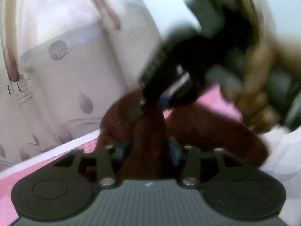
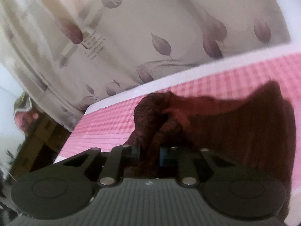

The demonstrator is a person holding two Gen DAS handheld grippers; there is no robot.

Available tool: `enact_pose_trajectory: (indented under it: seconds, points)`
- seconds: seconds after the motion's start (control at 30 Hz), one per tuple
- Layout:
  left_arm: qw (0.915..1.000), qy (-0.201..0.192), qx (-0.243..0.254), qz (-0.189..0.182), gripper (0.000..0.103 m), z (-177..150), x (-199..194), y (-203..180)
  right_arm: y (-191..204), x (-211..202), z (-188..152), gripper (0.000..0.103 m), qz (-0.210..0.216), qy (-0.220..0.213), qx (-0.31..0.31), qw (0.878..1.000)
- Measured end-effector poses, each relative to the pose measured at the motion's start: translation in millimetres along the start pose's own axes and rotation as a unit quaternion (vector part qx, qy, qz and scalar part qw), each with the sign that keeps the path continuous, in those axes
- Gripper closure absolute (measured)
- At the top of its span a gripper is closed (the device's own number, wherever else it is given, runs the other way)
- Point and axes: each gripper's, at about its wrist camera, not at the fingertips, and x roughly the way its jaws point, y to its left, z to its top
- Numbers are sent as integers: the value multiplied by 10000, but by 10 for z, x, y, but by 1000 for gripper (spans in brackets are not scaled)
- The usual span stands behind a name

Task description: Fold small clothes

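Mid-air now: left gripper (image 1: 148,148) pinched tight on maroon garment (image 1: 148,131); right gripper (image 2: 149,150) clamped on same cloth at 12 o'clock, garment raised over pink checked sheet (image 2: 216,75); risk: hands pulling apart, bunched fabric slipping free; blur suggests fast swing.
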Motion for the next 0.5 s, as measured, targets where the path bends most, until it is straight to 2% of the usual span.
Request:
enact_pose_trajectory:
  seconds: [0.07,0.13,0.2,0.27,0.3,0.43,0.5]
  points:
    - [9979,-177,-550,-308,45,93,-240,174,-55,-74,43,83,68,-104,-77,9999]
    - [9908,-450,-1199,-447,18,192,-505,401,-128,-153,129,83,115,-230,-93,9996]
    - [9852,-683,-1532,-344,15,254,-660,601,-224,-247,216,83,232,-378,-83,9990]
    - [9825,-626,-1746,-182,15,278,-679,808,-317,-353,302,83,295,-552,-105,9980]
    - [9793,-550,-1936,-231,15,274,-650,924,-378,-420,346,83,317,-635,-127,9974]
    - [9568,-151,-2788,-814,15,111,-356,1222,-661,-625,449,83,416,-813,-189,9956]
    - [9551,-28,-2770,-1051,15,79,-227,1148,-877,-670,453,83,347,-874,-69,9955]
